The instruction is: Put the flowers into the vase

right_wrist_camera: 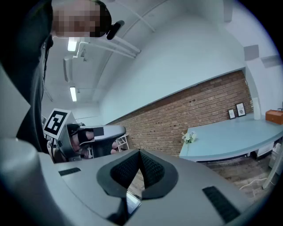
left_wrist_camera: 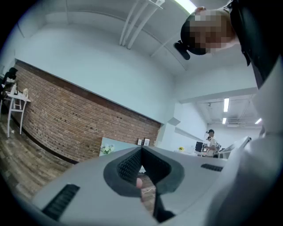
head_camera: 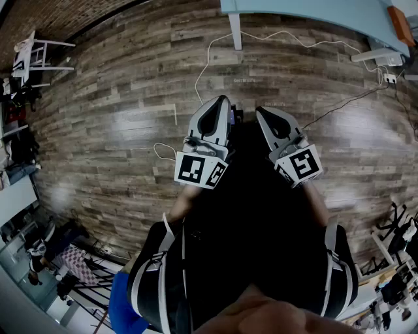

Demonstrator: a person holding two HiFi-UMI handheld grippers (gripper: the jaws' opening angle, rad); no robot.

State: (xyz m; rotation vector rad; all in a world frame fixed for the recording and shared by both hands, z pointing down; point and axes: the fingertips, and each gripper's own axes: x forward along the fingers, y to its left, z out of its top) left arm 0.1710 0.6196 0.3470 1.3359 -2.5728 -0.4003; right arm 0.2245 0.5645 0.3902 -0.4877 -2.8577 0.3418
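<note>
Both grippers are held close in front of the person's body, above a wooden floor. My left gripper (head_camera: 221,104) and my right gripper (head_camera: 262,115) point away from the body, side by side. In the left gripper view the jaws of the left gripper (left_wrist_camera: 141,150) meet at their tips with nothing between them. The right gripper (right_wrist_camera: 139,152) is likewise shut and empty. A small bunch of white flowers (right_wrist_camera: 189,137) stands far off on a light blue table (right_wrist_camera: 230,140). The flowers (left_wrist_camera: 106,150) also show in the left gripper view. I cannot make out a vase at this distance.
The light blue table (head_camera: 313,12) lies ahead, with an orange box (head_camera: 400,16) on it. White cables (head_camera: 209,59) and a power strip (head_camera: 375,57) lie on the floor before it. A white chair (head_camera: 39,52) stands far left. A person (left_wrist_camera: 211,140) stands in the distance.
</note>
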